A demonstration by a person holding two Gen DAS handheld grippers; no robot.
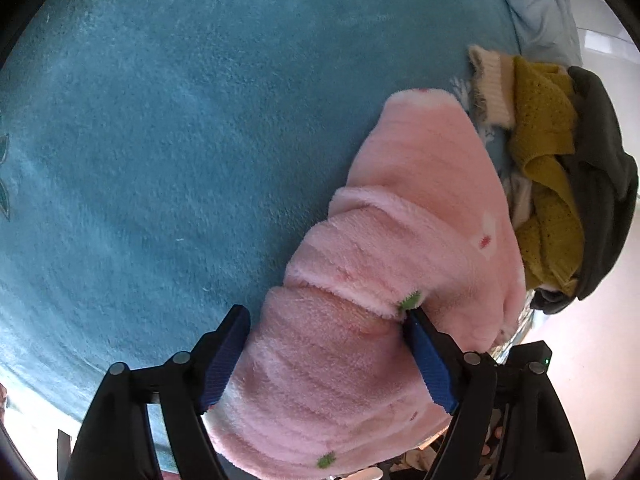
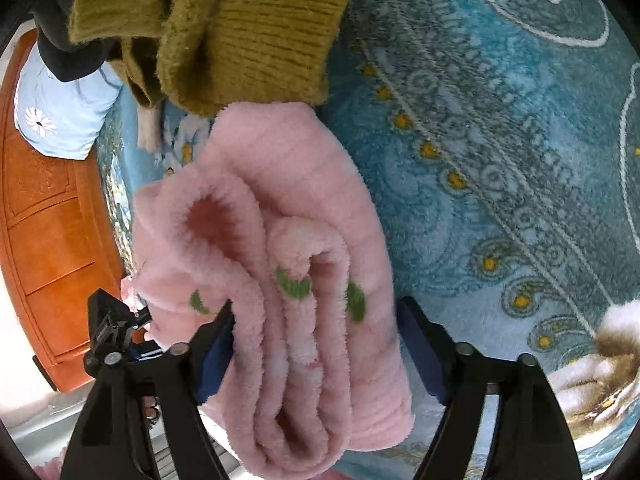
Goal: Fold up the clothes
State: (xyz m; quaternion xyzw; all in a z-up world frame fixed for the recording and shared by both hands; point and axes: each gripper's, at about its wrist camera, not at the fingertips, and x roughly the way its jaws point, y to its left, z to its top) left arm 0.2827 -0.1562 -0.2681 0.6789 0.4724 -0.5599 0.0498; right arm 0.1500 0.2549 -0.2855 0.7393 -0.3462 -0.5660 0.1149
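Right wrist view shows the pink fleece garment with green and red flecks (image 2: 280, 280) bunched into several thick layers between the fingers of the right hand-held gripper (image 2: 316, 320), whose blue pads press its two sides, so it looks clamped on the bundle; the layers curl open at the top instead of lying flat. In the left wrist view the same pink garment (image 1: 400, 240) runs up from between the fingers of the left hand-held gripper (image 1: 328, 320), which also bear on the fleece from either side, and it drapes over the blue plush bedspread (image 1: 180, 120). My judgement is that the main risk is the fold coming apart: the fleece is bulky and springy, so an inner layer could slide out of either grip, or the loose loops could flop over when the bundle is set down. The pile just beside it, a mustard-yellow knitted sweater (image 2: 240, 32) with a dark grey garment (image 1: 600, 184), touches the pink cloth and could be dragged or toppled. A pale blue cloth with a daisy print (image 2: 56, 112) lies further off.
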